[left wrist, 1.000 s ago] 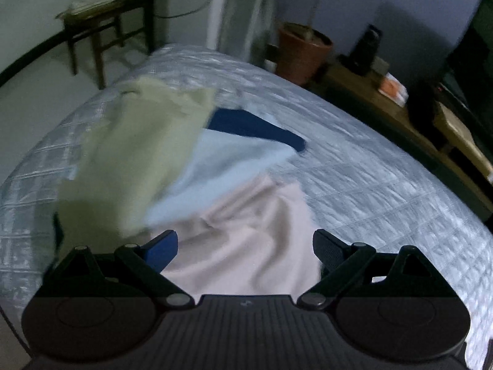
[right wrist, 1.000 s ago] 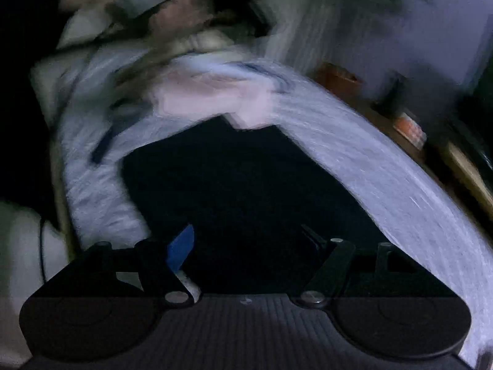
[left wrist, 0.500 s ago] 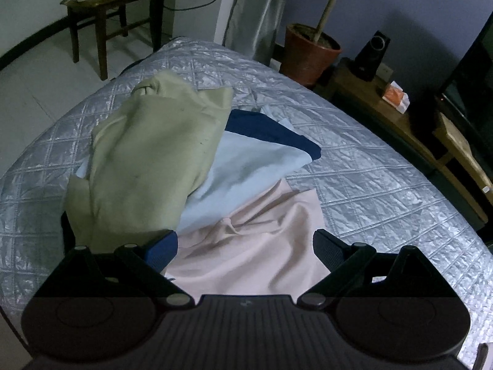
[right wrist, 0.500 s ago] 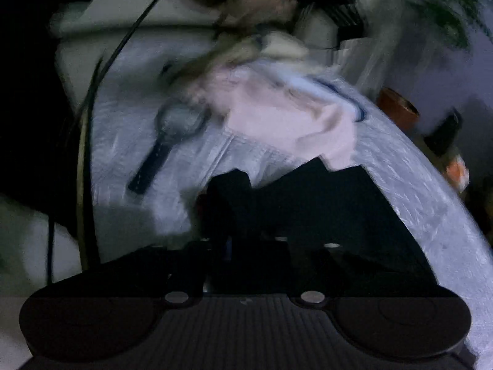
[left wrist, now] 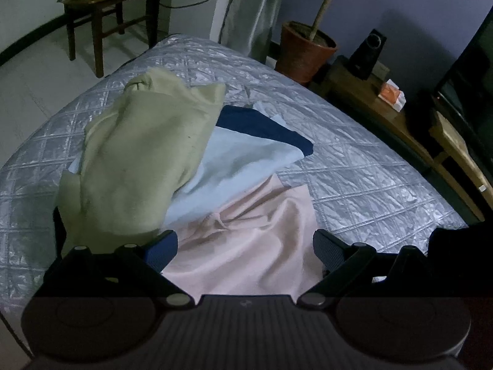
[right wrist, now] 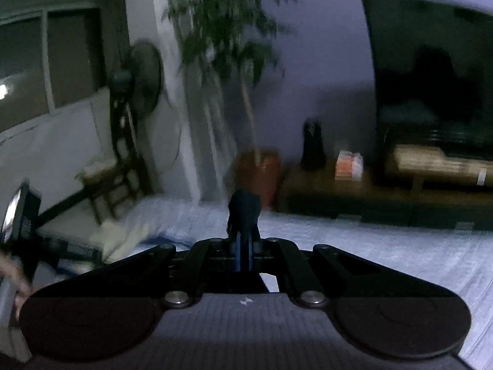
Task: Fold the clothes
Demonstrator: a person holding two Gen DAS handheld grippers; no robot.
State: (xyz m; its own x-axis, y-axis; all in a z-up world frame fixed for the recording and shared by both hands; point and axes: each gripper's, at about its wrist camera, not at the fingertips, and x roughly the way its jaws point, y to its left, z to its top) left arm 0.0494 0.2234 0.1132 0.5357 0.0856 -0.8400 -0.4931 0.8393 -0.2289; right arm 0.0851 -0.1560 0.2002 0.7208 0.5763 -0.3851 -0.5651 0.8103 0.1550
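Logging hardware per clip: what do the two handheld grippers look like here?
Both look alike: a dark grey ribbed body with a round disc on each side, black linkage bars on silver pivot pins, and a small light mark at the centre. The left gripper has textured dark blue finger pads. The right gripper shows blue along its fingers.

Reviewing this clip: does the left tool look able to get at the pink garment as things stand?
Probably yes. The left tool is open, its fingers either side of the pink garment, which lies uppermost at the pile's near edge on the quilted bed, nothing covering it.

Bare quilt right of clothes pile
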